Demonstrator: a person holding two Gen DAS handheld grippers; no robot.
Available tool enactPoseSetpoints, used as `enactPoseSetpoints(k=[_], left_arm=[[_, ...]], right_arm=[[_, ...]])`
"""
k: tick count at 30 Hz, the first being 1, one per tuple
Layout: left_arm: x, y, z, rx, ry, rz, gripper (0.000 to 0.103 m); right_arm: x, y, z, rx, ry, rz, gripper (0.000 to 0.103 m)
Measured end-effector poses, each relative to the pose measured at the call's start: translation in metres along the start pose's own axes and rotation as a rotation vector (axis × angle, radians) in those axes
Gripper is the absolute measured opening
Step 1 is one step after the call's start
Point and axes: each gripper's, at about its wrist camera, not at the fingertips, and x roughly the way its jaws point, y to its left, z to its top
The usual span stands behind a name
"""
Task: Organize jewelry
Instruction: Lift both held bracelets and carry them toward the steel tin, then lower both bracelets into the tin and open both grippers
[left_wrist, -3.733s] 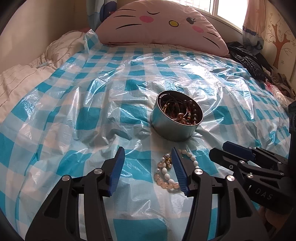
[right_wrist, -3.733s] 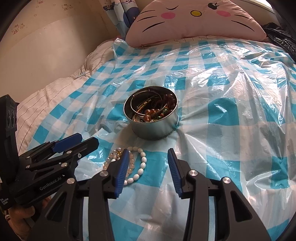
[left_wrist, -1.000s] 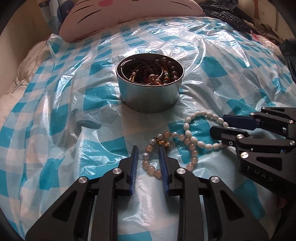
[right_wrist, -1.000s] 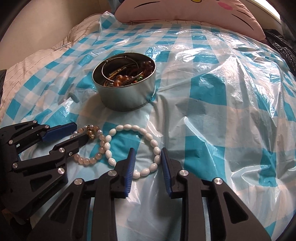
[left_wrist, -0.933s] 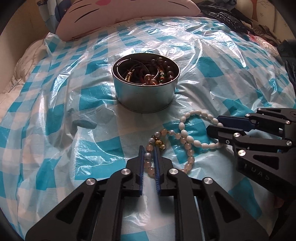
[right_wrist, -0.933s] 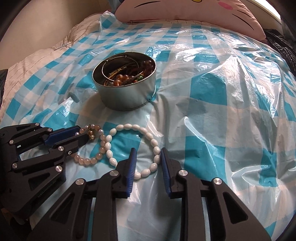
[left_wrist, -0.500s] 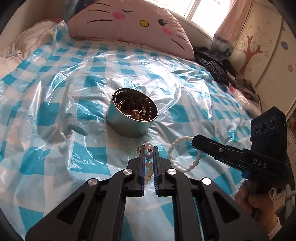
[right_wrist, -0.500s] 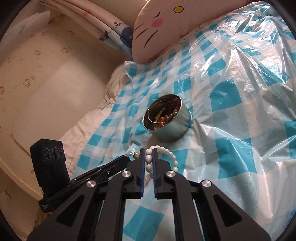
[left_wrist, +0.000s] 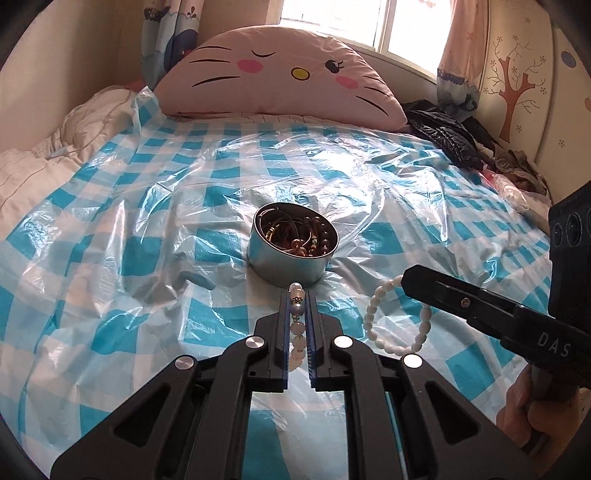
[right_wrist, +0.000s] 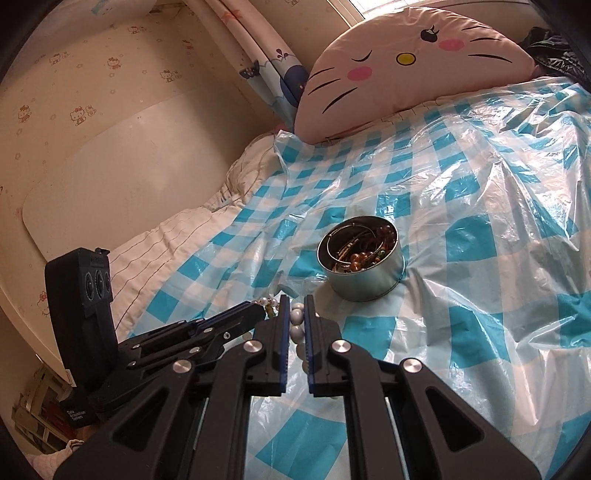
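Note:
A round metal tin (left_wrist: 291, 248) (right_wrist: 364, 259) full of bracelets stands on the blue checked plastic sheet (left_wrist: 122, 258). My left gripper (left_wrist: 297, 295) is shut on a pink bead bracelet (left_wrist: 297, 328), lifted just short of the tin; the same gripper (right_wrist: 260, 308) shows from the side in the right wrist view. My right gripper (right_wrist: 294, 300) is shut on a white bead bracelet (right_wrist: 296, 329), held off the sheet left of the tin. In the left wrist view that white bracelet (left_wrist: 384, 317) hangs in a loop from the right gripper (left_wrist: 406, 277).
A large pink cat-face pillow (left_wrist: 273, 81) lies at the head of the bed. Dark clothes (left_wrist: 450, 136) are piled at the far right. A cream quilt (right_wrist: 173, 243) lies along the left side by the wall. A hand (left_wrist: 528, 413) holds the right tool.
Both grippers closed on their bracelets and rose off the sheet with them. Both views have tilted up, so the pillow and window now show.

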Motion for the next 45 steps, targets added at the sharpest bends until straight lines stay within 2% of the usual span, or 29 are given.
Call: enactPoseSetpoints(k=[12, 23, 33, 35, 37, 39, 41, 42, 43, 45], left_arm=[[0.001, 0.0, 0.002, 0.008, -0.014, 0.007, 0.007], [0.003, 0.012, 0.026, -0.072, -0.044, -0.101, 0.007], [0.04, 0.008, 0.077, -0.092, -0.057, -0.156, 0.007], [0.054, 0.01, 0.086, -0.114, -0.05, -0.176, 0.007], [0.077, 0.014, 0.093, -0.145, -0.011, -0.196, 0.007], [0.105, 0.017, 0.093, -0.149, 0.065, -0.135, 0.008], [0.123, 0.023, 0.089, -0.148, 0.131, -0.047, 0.008], [0.124, 0.026, 0.086, -0.145, 0.141, -0.018, 0.008], [0.121, 0.027, 0.083, -0.137, 0.143, 0.008, 0.009], [0.112, 0.032, 0.077, -0.115, 0.134, 0.054, 0.016]], right_arm=[[0.0, -0.001, 0.001, -0.003, -0.007, 0.011, 0.008], [0.011, -0.014, 0.018, 0.07, -0.033, 0.095, 0.008], [0.04, -0.025, 0.067, 0.062, -0.081, 0.099, 0.008], [0.05, -0.029, 0.076, 0.055, -0.088, 0.084, 0.008], [0.064, -0.033, 0.083, 0.034, -0.084, 0.049, 0.008], [0.085, -0.037, 0.084, 0.014, -0.043, -0.004, 0.009], [0.11, -0.047, 0.08, 0.033, 0.047, -0.03, 0.009], [0.118, -0.052, 0.075, 0.048, 0.074, -0.037, 0.015], [0.12, -0.054, 0.072, 0.054, 0.081, -0.045, 0.026], [0.117, -0.055, 0.067, 0.046, 0.086, -0.051, 0.033]])
